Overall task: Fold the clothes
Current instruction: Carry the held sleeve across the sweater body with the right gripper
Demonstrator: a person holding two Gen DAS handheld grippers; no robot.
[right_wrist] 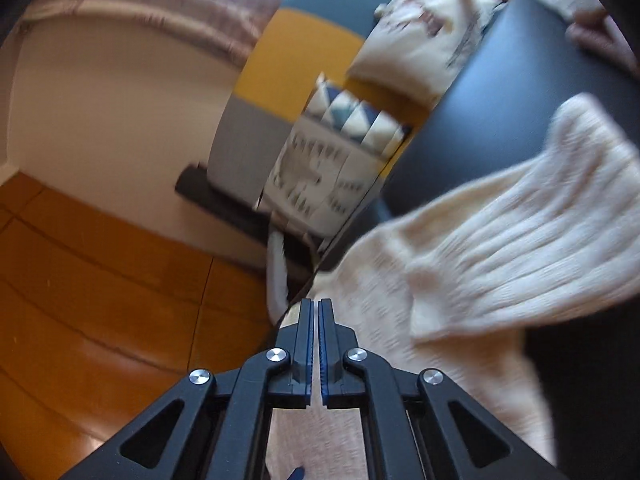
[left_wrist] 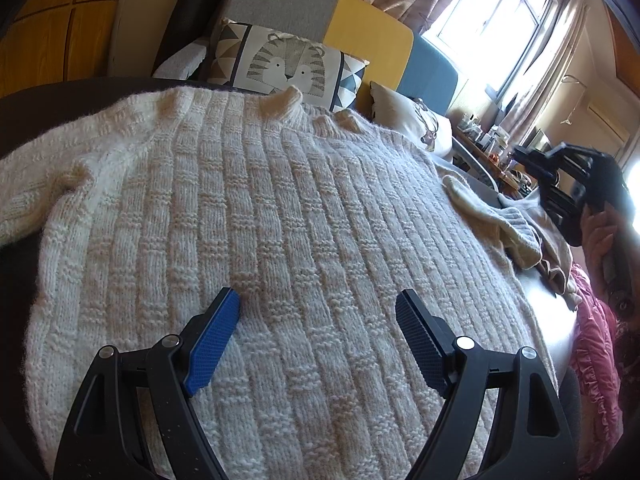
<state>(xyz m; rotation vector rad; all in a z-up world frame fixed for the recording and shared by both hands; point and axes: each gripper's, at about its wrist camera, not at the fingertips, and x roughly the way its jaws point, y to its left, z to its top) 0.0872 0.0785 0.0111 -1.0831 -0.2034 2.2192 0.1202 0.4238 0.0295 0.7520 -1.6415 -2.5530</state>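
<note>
Left gripper [left_wrist: 318, 312] jaws apart, sweater [left_wrist: 280, 208], cushion [left_wrist: 288, 66]

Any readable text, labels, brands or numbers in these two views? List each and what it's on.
None readable in either view.
Tiger cushion: drawn face and triangle pattern only, no lettering.
Beige cushion: a dark print, too small to tell if it holds words.
Items on the far shelf: any labels are too small to read.
Cream knit sweater: no tag or label showing.
Right wrist view: motion-blurred, nothing legible.
</note>
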